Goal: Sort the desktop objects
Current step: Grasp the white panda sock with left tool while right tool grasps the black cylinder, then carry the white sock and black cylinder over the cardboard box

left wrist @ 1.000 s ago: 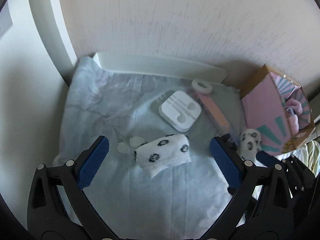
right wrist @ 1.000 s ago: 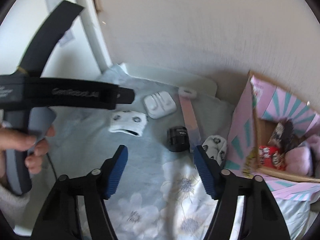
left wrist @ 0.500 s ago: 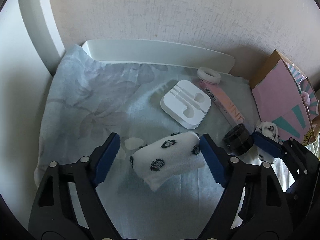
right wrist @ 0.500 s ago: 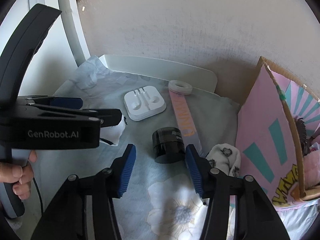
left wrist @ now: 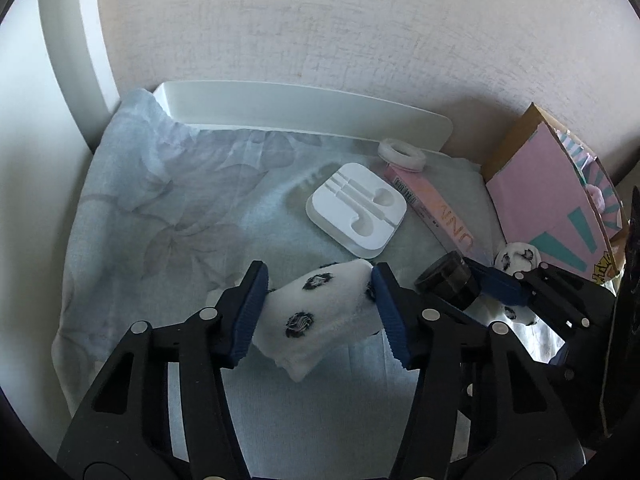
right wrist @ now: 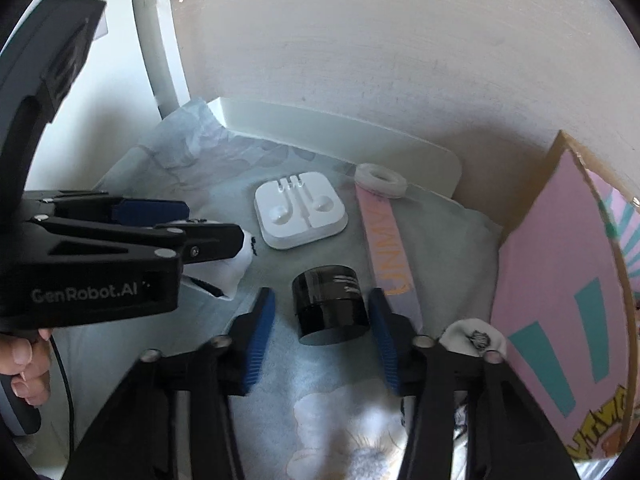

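The left gripper (left wrist: pixel 318 304) is closing on the rolled white sock (left wrist: pixel 320 316) with black spots; both blue pads already touch its ends, so the sock is pinched between them on the pale blue floral cloth (left wrist: pixel 160 208). The sock's near end hangs below the pads, and in the right wrist view the left tool's black body covers all of it but one white end.

The right gripper (right wrist: pixel 320 316) is closing too, with the small black jar (right wrist: pixel 330 304) lying on its side between its pads. The right pad sits just at the jar's edge and a gap shows on the left side, so the jar is not clamped yet. In the left wrist view the jar is half hidden behind the two tools.

A second spotted sock (right wrist: pixel 474 336) lies near the right, mostly covered by the right gripper's finger, beside the pink cardboard box (right wrist: pixel 560 280). The box is cut off by the frame edge, and its contents are hard to make out.

Farther off lie a white earphone tray (left wrist: pixel 356 216), a long pink carton (left wrist: pixel 432 212) whose lettering is hard to read, and on the carton's far end a white tape ring (left wrist: pixel 402 154). A white panel (left wrist: pixel 304 108) stands along the far wall.

At the left edge of the right wrist view, a hand (right wrist: pixel 26 364) grips the left tool's handle; only its fingers show
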The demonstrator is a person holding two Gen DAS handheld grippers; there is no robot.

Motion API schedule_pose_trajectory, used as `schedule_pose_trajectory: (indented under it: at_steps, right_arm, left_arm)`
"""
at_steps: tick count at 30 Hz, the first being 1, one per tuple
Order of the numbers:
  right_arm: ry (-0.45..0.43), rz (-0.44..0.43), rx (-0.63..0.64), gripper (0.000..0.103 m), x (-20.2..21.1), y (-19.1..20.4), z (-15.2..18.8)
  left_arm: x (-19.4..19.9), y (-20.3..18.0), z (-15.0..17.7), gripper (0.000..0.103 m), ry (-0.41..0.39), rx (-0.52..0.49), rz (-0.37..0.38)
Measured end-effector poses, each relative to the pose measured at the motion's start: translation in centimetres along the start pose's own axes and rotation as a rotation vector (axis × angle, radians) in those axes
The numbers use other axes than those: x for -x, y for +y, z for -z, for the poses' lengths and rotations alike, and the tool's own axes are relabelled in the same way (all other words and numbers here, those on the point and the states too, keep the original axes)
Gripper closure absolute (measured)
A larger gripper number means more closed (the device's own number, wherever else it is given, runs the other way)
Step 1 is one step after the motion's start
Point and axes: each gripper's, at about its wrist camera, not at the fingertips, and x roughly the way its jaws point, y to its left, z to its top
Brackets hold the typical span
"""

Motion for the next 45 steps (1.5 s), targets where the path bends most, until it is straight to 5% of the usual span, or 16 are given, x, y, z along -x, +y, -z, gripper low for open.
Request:
schedule_pose_trajectory:
  at_steps: [6, 27, 35, 45]
  right_arm:
    - [-0.003, -0.012, -0.009, 0.07, 0.1, -0.2, 0.0]
    - [-0.023, -0.06, -0.039, 0.07, 2.6, 0.1, -2.0]
    - [-0.079, -0.078, -0.066, 0.07, 8.9, -0.8, -5.4]
    - [-0.162, -0.017, -0.113, 0.07, 18.2, -7.0, -7.7]
  left_arm:
    - [1.0, 0.1, -0.1, 0.078, -0.036, 0.015, 0.024]
    - [7.3, 1.4, -2.3, 0.084, -0.072, 0.093, 0.047]
    - [11.8, -2.4, -4.5, 0.084, -0.094, 0.026, 0.062]
    - [15.8, -11.1, -8.4, 0.084, -0.167, -0.067, 0.127]
